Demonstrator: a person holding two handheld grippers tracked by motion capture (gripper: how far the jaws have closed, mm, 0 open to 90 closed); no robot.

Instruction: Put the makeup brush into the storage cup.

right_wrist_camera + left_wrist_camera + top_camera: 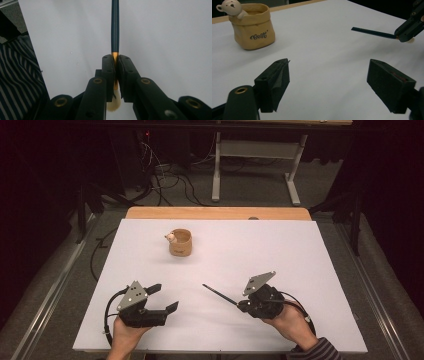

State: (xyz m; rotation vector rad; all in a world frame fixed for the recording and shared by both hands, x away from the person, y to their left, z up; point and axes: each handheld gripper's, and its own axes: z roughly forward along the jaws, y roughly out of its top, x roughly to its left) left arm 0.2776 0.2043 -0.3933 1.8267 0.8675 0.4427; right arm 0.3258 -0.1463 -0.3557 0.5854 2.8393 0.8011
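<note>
A tan pouch-shaped cup with a small bear figure on its rim stands at the back middle of the white table; the left gripper view shows the cup and bear at upper left. My right gripper is shut on a makeup brush by its gold ferrule, dark handle pointing away and pale bristles below the jaws. The brush handle hangs above the table. My left gripper stands open at front left, jaws wide, nothing between them.
A wooden strip runs along the table's far edge. Beyond it stand a white desk frame and loose cables on the floor. A striped sleeve comes in at the bottom right.
</note>
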